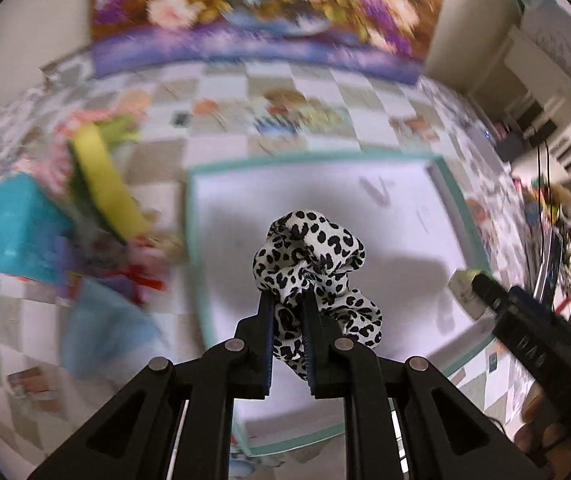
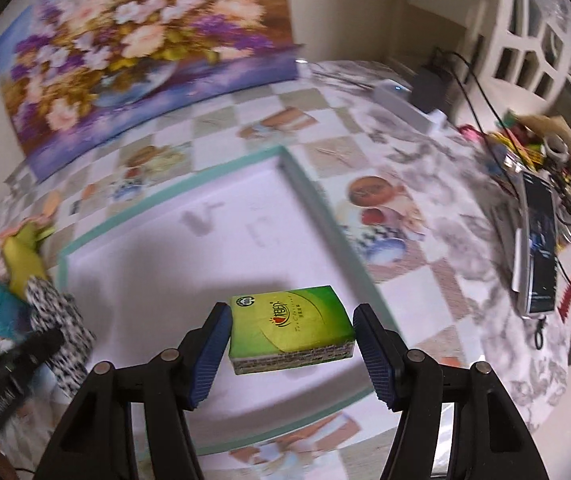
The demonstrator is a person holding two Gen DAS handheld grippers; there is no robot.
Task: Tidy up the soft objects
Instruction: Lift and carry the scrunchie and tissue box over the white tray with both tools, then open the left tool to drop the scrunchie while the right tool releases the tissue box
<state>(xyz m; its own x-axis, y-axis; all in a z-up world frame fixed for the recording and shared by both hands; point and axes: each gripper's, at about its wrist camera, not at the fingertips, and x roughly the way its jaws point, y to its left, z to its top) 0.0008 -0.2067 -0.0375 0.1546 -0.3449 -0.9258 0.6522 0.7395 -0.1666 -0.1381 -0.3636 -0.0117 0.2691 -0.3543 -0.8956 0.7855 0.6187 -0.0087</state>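
My left gripper is shut on a black-and-white leopard-print scrunchie, which hangs over the white tray with a teal rim. In the right wrist view, the blue pads of my right gripper press both ends of a green tissue pack, held a little above the same tray, where it casts a shadow. The scrunchie and the left gripper's black body show at that view's left edge. A pale end of the tissue pack appears at the right of the left wrist view.
Left of the tray lies a pile of soft things: a teal cloth, a yellow sponge, a light-blue cloth. A floral painting leans at the back. On the right are cables, a dark device and a white lattice basket.
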